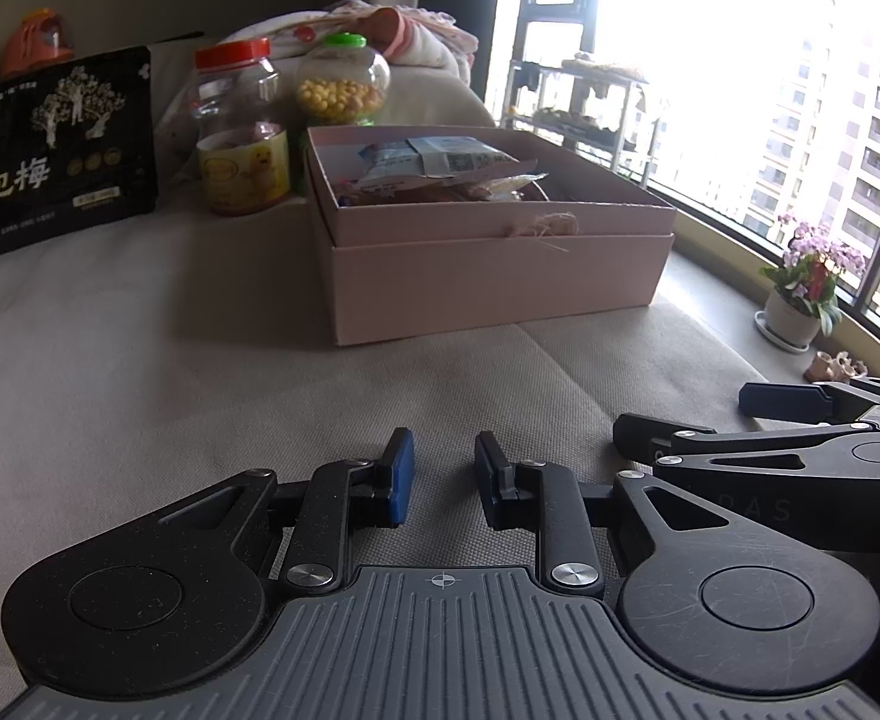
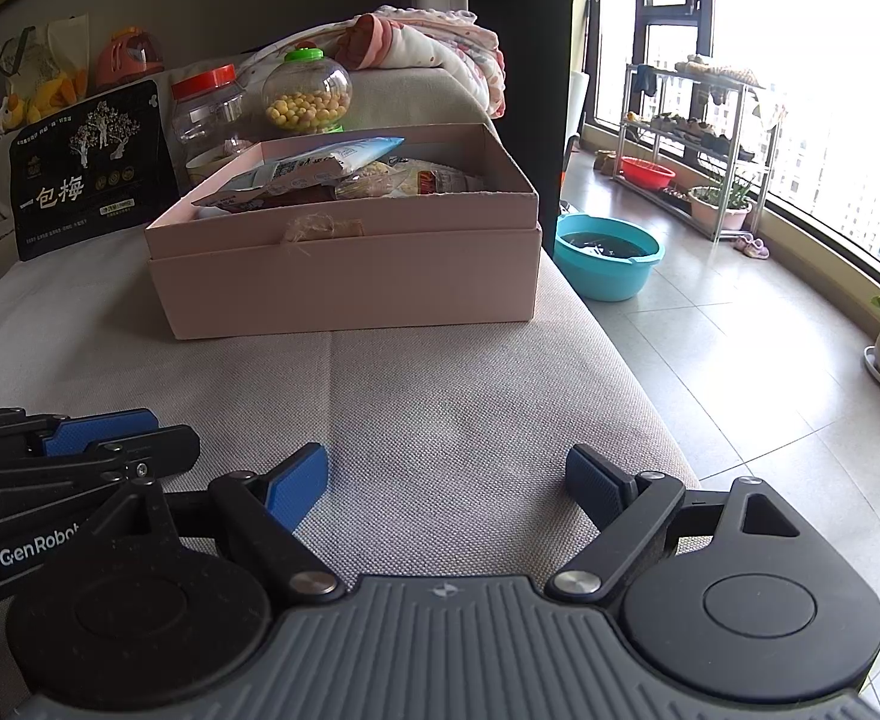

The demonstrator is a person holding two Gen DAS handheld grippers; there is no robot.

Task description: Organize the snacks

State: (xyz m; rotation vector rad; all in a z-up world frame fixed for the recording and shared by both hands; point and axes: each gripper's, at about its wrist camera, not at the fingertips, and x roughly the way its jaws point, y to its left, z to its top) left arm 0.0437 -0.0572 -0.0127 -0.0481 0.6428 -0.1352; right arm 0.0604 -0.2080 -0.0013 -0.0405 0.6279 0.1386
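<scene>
Sofa [image 2: 440,420]: pink box [image 2: 344,276] hides jar bases; left gripper [image 1: 443,480], right gripper [image 2: 446,480] spread

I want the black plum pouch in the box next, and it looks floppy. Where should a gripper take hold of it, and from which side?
Probably by its top edge, coming down from above. The black plum pouch stands nearly upright, leaning back, so its thin flat top seam is free for the fingers to pinch across. The red-lidded jar stands close on its right, so a side approach looks cramped. Both the left gripper and right gripper hold nothing.

Right gripper [image 2: 446,480] wide apart, empty, low over beige cushion [image 2: 440,396]. Pink box [image 2: 350,276] of snack packets [image 2: 320,171] ahead; black pouch [image 2: 89,174] and jars [image 2: 209,108] behind.
</scene>
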